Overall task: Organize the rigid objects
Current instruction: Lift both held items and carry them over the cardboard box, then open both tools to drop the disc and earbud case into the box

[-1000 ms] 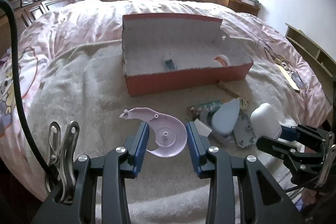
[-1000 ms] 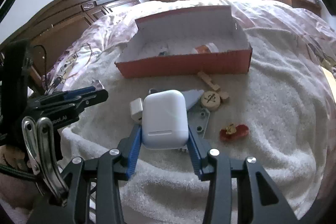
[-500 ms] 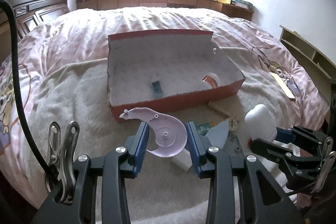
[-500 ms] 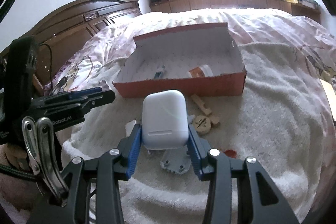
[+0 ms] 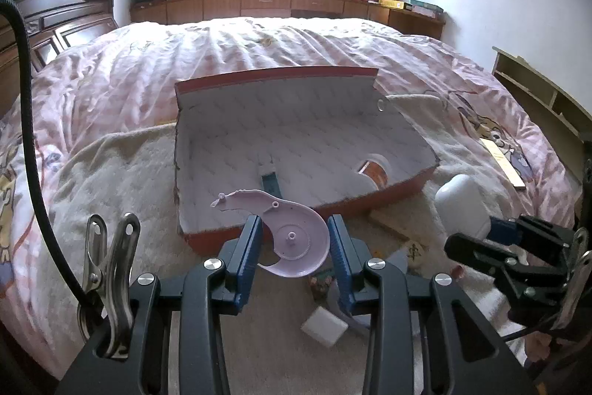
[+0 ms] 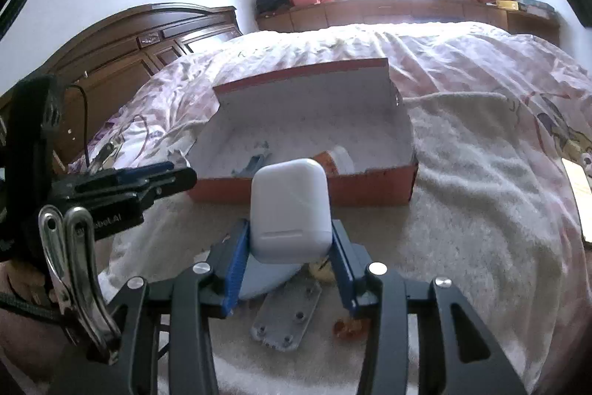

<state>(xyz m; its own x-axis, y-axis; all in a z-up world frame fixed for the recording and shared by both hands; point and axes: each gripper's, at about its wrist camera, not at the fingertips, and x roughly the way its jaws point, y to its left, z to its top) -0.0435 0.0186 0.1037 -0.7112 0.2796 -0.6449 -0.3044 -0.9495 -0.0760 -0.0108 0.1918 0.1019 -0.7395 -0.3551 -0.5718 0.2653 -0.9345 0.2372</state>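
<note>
My left gripper (image 5: 294, 239) is shut on a lilac plastic tape-dispenser shell (image 5: 292, 239), held above the near wall of the open red box (image 5: 296, 221). My right gripper (image 6: 288, 239) is shut on a white earbud case (image 6: 290, 210), held in front of the same box (image 6: 370, 189); the case also shows in the left wrist view (image 5: 460, 206). Inside the box lie a small teal piece (image 5: 270, 182) and an orange-and-white roll (image 5: 373, 171).
On the cream towel (image 6: 462, 228) below the grippers lie a grey metal plate (image 6: 286, 317), a pale blue curved piece (image 6: 264, 278), a white block (image 5: 323, 324), a wooden disc (image 5: 414, 248) and a red scrap (image 6: 347, 326). A wooden headboard (image 6: 122, 50) stands left.
Both grippers have risen and moved forward toward the box with their objects held. The loose items on the towel now lie below and behind the fingertips.
</note>
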